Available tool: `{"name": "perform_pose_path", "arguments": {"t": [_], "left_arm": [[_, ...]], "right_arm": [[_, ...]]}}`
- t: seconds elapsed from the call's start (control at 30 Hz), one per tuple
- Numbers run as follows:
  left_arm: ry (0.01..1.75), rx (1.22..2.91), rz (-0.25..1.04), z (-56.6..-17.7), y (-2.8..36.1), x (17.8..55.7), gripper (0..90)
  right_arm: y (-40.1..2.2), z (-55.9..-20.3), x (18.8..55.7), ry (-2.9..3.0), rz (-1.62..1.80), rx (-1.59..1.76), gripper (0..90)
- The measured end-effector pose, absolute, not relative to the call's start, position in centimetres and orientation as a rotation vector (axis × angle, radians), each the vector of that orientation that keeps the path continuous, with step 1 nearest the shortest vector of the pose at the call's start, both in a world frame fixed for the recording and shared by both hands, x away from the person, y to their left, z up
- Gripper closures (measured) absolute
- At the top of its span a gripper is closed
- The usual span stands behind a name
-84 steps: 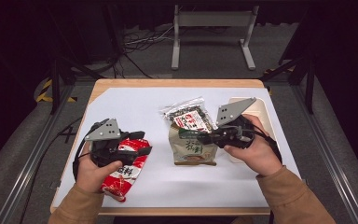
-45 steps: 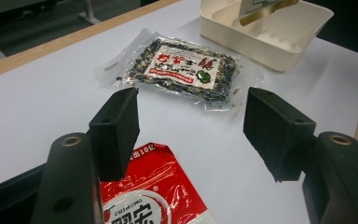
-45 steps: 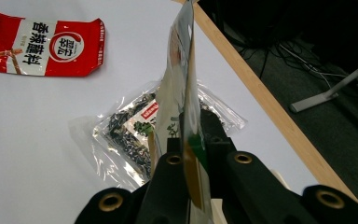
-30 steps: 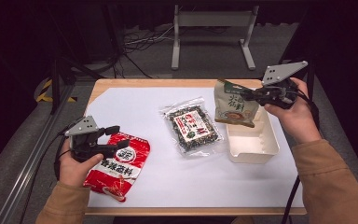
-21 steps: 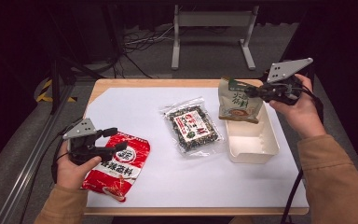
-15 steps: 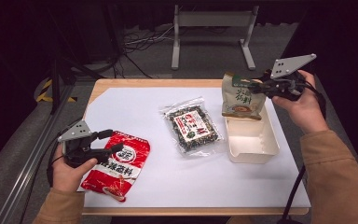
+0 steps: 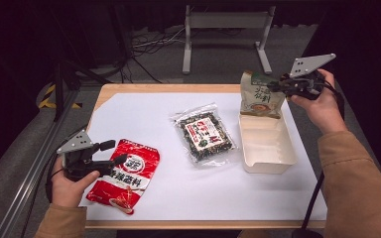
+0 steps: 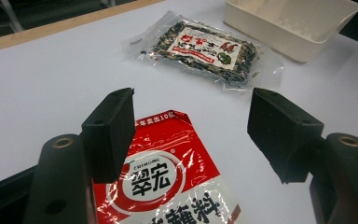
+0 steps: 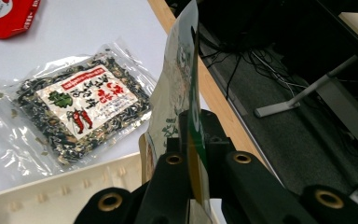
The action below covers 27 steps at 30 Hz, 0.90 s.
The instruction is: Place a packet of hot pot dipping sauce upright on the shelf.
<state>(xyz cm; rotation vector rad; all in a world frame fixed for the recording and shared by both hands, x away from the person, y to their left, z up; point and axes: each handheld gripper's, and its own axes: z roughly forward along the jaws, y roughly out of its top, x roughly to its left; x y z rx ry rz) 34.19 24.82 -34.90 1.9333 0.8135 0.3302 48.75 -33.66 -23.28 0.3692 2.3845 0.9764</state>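
- Right now my right gripper [image 7: 278, 85] has its jaws pinched on the green-and-cream snack pouch [image 7: 261, 95], which hangs upright over the far end of the cream plastic tray [image 7: 268, 151]; nothing is in it yet.
- My left gripper [image 8: 193, 130], jaws spread, hovers over the red foil seasoning packet [image 8: 168, 177].
- I reckon that packet and the clear bag of dark dried greens [image 7: 206, 136], both flat on the white table [image 7: 144, 114], are left.

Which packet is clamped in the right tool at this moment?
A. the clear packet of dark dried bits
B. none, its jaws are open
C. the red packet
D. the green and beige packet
D: the right tool is shut on the edge of the green and beige packet, holding it upright over the far end of the cream tray.
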Motion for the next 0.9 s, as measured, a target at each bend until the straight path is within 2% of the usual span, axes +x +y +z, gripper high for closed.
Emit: {"name": "perform_pose_path", "arguments": {"t": [0.9], "left_arm": [[0.830,1.952,0.302,-35.6,24.4,34.4,32.3]], "right_arm": [[-33.3,-26.9,51.3,2.408,0.858,0.373,89.8]]}}
